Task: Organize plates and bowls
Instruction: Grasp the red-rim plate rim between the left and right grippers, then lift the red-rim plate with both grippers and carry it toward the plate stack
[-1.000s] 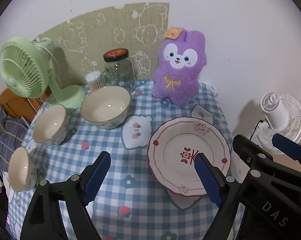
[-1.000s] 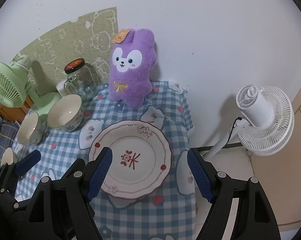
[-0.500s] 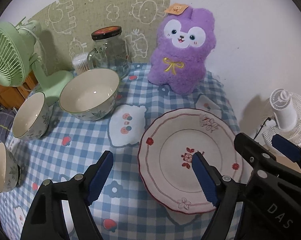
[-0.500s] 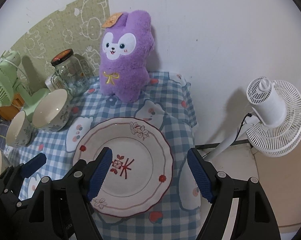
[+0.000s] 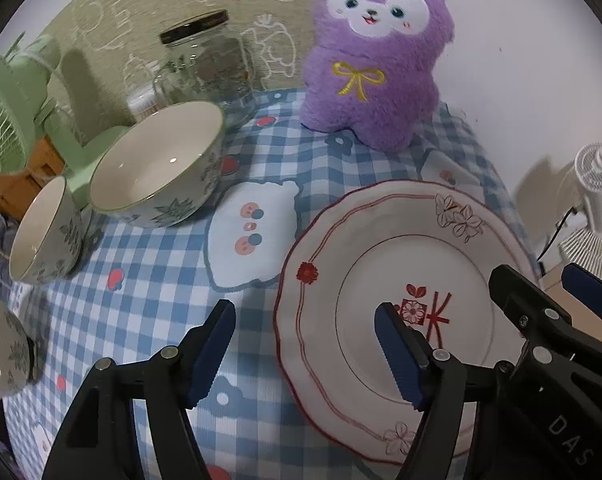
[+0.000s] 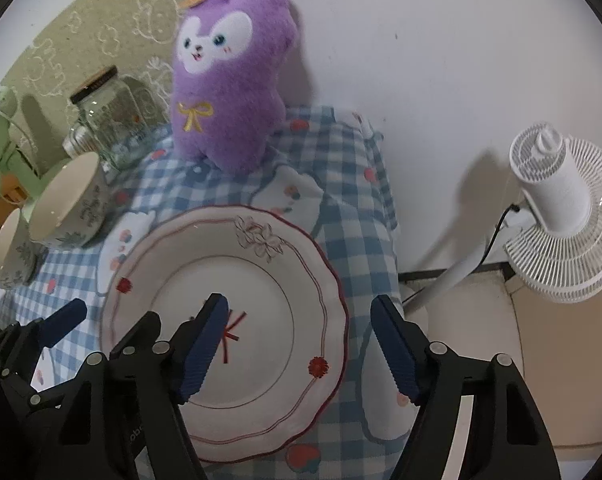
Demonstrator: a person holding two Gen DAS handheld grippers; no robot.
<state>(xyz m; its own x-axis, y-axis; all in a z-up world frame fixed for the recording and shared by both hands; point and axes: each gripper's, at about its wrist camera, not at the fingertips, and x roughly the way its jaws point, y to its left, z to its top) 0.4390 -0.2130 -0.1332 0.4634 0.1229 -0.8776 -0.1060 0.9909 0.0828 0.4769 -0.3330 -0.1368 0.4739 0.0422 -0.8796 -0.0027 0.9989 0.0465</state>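
A white plate point(image 5: 381, 248) with a red scalloped rim and a red centre mark lies on the blue checked tablecloth point(image 5: 149, 280). My left gripper point(image 5: 307, 344) hovers low over the plate's left rim. Its jaws are closing, one on each side of the rim, and they touch nothing. My right gripper point(image 6: 299, 338) straddles the right rim of the plate point(image 6: 237, 264), also closing, its pads clear of the plate. Three leaf-patterned bowls stand to the left: a large one point(image 5: 157, 172), a medium one point(image 5: 41, 236) and a small one point(image 5: 1, 348).
A purple plush toy point(image 5: 373, 64) and a glass jar point(image 5: 209, 64) stand against the back wall. A green desk fan point(image 5: 5, 120) is at the far left. Right of the plate the table ends, with a white fan point(image 6: 561, 208) on the floor beyond.
Both grippers have come down and closer to the plate, which now looks larger. Both pairs of jaws have narrowed a little. Plate and bowls have not moved.
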